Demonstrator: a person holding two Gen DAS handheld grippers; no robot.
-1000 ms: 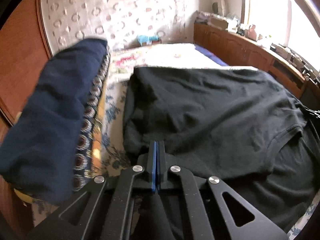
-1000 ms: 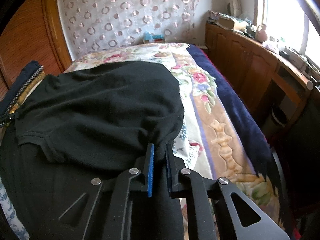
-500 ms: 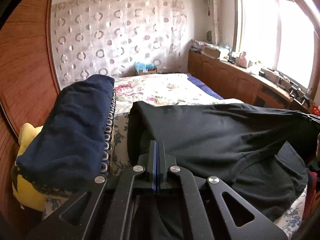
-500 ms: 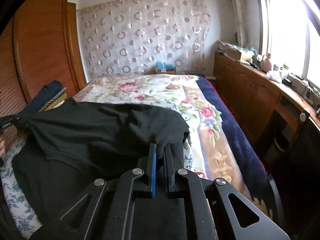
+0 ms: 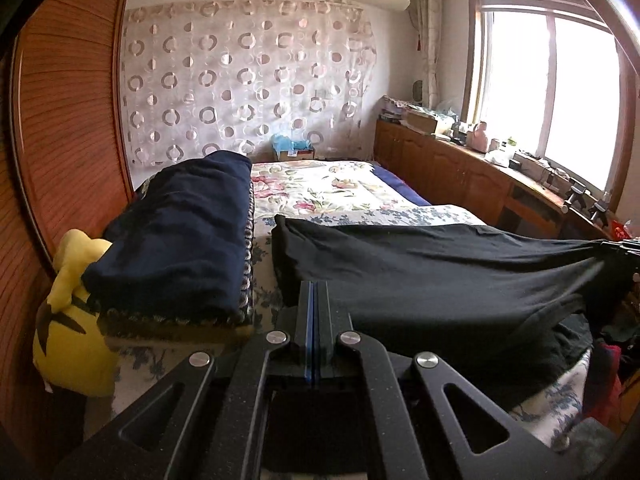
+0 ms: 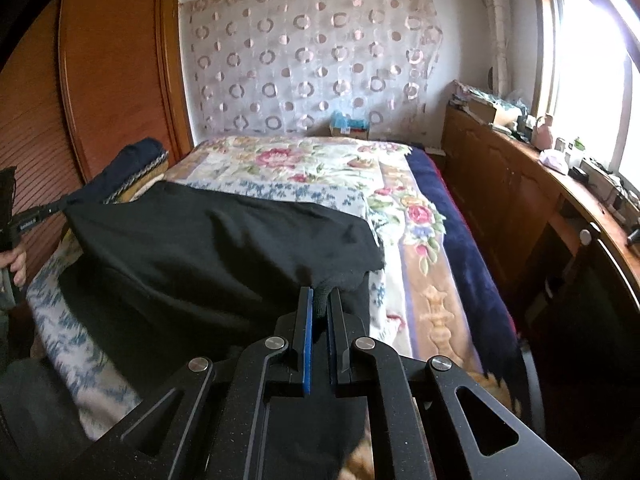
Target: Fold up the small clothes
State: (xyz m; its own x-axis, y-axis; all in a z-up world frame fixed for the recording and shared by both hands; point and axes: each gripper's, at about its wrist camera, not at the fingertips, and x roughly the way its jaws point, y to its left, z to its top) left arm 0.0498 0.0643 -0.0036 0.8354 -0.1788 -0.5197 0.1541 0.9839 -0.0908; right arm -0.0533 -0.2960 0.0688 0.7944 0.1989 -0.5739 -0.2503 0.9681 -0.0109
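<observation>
Wrist views: 1 black garment (image 5: 440, 276), 2 grippers.

right hand-held gripper (image 6: 319, 300) pinching black shirt (image 6: 208, 248) edge; shirt stretched above floral bed (image 6: 400, 216)

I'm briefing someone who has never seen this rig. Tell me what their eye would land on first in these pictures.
First, the black garment, stretched across the near end of the bed between the left gripper and the right gripper, each shut on an edge of it. Next, the folded navy blanket beside it on the left, with a yellow plush toy at its near end. Behind, the circle-patterned curtain covers the far wall.
</observation>
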